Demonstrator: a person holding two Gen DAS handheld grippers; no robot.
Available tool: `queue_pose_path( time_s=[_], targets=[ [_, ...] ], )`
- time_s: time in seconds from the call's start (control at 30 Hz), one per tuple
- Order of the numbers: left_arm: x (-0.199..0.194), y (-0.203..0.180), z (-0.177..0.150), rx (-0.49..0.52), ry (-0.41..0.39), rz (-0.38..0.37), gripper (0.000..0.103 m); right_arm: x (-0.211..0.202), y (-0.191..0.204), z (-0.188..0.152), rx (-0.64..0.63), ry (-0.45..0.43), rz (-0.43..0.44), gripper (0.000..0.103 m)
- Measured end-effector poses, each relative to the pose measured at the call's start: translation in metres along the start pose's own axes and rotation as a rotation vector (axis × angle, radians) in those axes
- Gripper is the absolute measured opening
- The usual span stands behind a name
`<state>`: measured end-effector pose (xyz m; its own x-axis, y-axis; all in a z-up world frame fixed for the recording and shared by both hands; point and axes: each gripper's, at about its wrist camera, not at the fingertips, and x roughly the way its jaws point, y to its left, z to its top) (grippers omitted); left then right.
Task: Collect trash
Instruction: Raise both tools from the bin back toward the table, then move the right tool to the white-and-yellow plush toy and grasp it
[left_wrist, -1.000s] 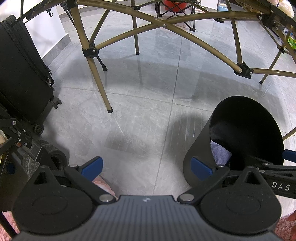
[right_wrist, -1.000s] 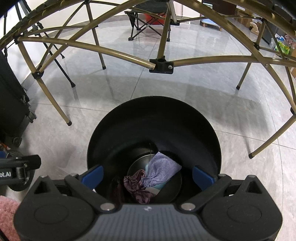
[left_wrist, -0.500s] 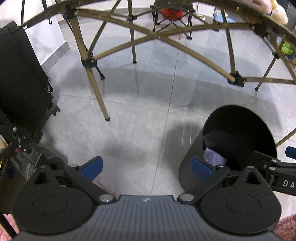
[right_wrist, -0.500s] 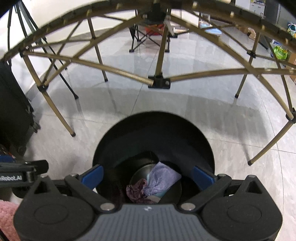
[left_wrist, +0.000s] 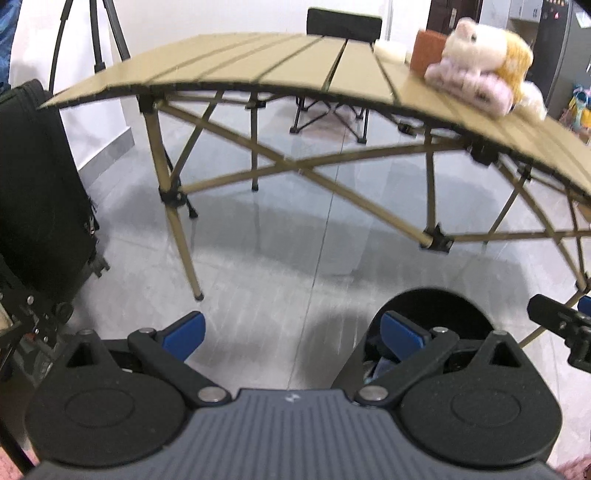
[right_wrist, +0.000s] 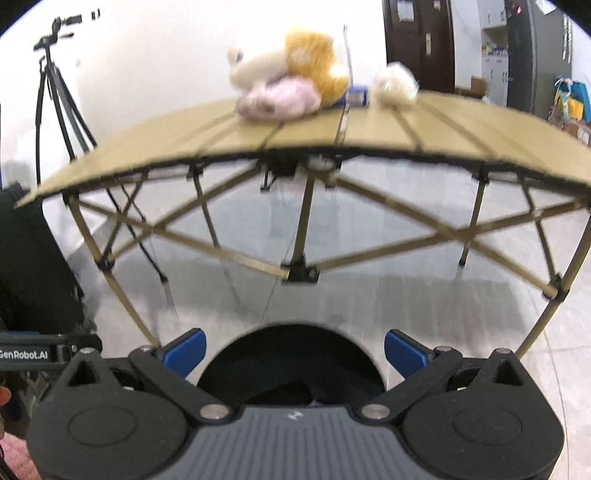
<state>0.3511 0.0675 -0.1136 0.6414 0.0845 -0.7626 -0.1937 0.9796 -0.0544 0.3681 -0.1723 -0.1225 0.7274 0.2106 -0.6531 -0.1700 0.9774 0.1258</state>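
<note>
Low in both wrist views sits the black bin (right_wrist: 291, 365), on the floor (left_wrist: 295, 251) in front of the folding surface (left_wrist: 280, 62). A second ago both cameras looked down into it; now they have tilted up, so the slatted top has come into sight and the bin has sunk to the lower edge. That reads as a drop finished and a turn toward the next piece of trash.

The left tool (left_wrist: 291, 332) stands wide open with nothing between its blue pads (left_wrist: 183, 334). The right tool (right_wrist: 293, 350) is just as wide and empty, hanging over the bin mouth. In the left view some cloth or paper (left_wrist: 380, 363) shows inside the bin, behind the right-hand pad.

On the surface, upper right of the left view, lies a heap of plush toys (left_wrist: 484, 70), with a brown block (left_wrist: 430, 51) and a pale round thing (left_wrist: 391, 51) behind it. In the right view a crumpled whitish wad (right_wrist: 395, 86) sits right of the toys; it looks like the likeliest trash, though blur keeps me from being sure.

Room for moving is good above the top's near edge. Below it the crossed legs (right_wrist: 299, 236) form a cage to avoid. A black suitcase (left_wrist: 37, 192) crowds the left edge, and a tripod (right_wrist: 59, 99) stands upper left.
</note>
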Motion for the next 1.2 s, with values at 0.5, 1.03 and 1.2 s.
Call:
queue_pose_path(
  time_s=[0.5,1.03,1.2],
  targets=[
    [-0.035,-0.033,0.055,0.037,-0.219,0.013,0.103,-0.046,-0.023,0.048,0.019,-0.307,0.064,0.103],
    [-0.023,-0.050,0.112,-0.025,-0.282,0.000,0.103,-0.024,-0.028,0.101,-0.058,-0.471,0.021,0.103],
    [-0.014,-0.058,0.130,-0.011,-0.300,-0.003,0.103,-0.007,-0.027,0.120,-0.092,-0.470,0.037,0.103]
  ],
)
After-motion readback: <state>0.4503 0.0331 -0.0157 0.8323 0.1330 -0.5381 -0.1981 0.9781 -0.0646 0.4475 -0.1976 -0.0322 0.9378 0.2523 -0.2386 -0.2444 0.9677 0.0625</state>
